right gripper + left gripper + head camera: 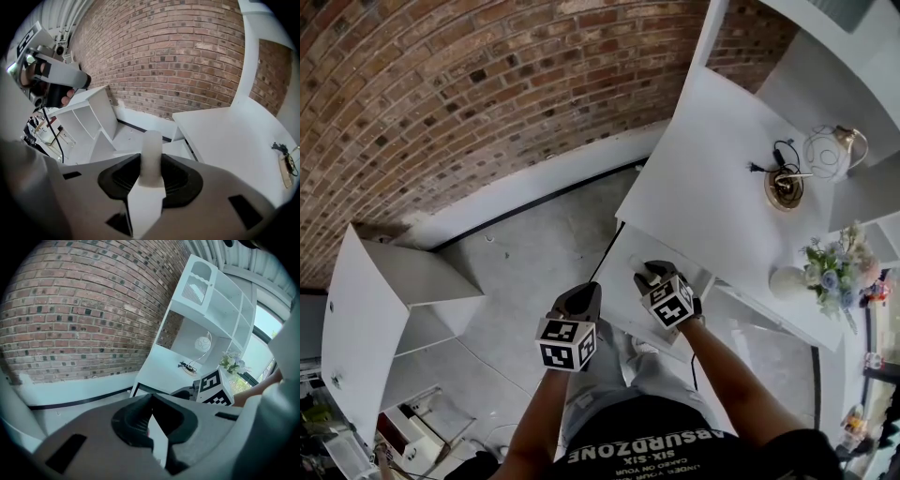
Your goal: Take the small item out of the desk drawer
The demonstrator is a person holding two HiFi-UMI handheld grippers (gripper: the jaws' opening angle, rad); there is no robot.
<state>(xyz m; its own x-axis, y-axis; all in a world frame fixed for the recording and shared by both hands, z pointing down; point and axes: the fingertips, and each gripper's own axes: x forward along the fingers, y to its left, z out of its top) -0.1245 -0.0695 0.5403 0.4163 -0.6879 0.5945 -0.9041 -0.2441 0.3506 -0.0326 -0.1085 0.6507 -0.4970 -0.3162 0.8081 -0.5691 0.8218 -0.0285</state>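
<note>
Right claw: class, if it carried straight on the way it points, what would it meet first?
Likely the open drawer just beyond the cylinder the right claw grips; depth is unclear, so possibly the floor past it.

White desk (703,178), red-brown brick wall (441,94), white small item (151,150)

Brick wall (441,94) ahead of me, white baseboard (534,183) along its foot, grey floor (534,272) below. White shelf unit (370,309) on the floor to my left, compartments open. To my right: globe lamp (827,155) on a brass base, black cable (780,155) just beside it, flowers (839,272) nearer me.
</note>
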